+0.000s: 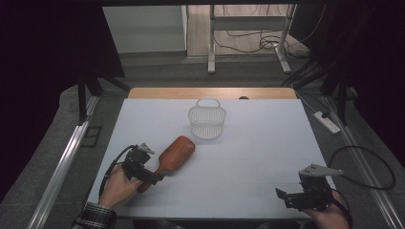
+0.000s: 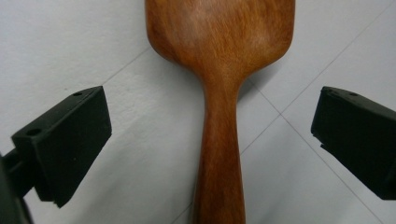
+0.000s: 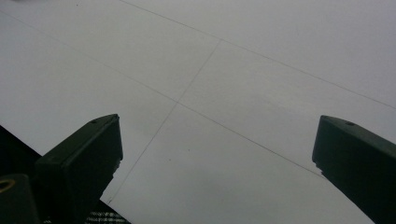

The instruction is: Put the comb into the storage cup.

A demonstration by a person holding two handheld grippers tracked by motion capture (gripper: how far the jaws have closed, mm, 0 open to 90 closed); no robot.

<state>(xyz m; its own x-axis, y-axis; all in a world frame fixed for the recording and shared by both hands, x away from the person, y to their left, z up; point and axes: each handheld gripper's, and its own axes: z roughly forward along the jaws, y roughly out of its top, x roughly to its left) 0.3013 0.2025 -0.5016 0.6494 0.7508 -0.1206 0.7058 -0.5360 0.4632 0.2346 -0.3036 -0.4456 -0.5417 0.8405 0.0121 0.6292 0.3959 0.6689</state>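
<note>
A: Reddish-brown wood, that's the wooden paddle brush [image 1: 175,153]. High view: it lies flat on the white table [image 1: 248,143], left of centre, head angled up and to the right toward the white mesh basket [image 1: 207,121], which stands upright near the far edge, a short way from the head.

B: And your left gripper [image 1: 154,177]?

A: You have it down at the handle end, low on the table's left side, your left hand [image 1: 117,186] wrapped behind it. From up here the handle runs under the gripper body, so I can't tell contact from this angle.

B: The right?

A: Your right gripper [image 1: 282,196] sits near the table's front right corner, well apart from the brush and basket, pointing left. Its jaws look parted.

B: Left gripper view?

A: The handle [image 2: 219,158] runs straight up the middle between your two black jaws and widens into the head at the top. Both jaws stand wide, a clear strip of white table showing on either side of the wood. Neither pad touches it. So: spread, straddling the handle, gripping nothing.

B: Right gripper view?

A: Bare white table with thin seam lines crossing it. Your jaws rise from the lower corners, spread far apart, nothing between them. A scrap of plaid sleeve [image 3: 100,218] shows at the bottom edge.
</note>
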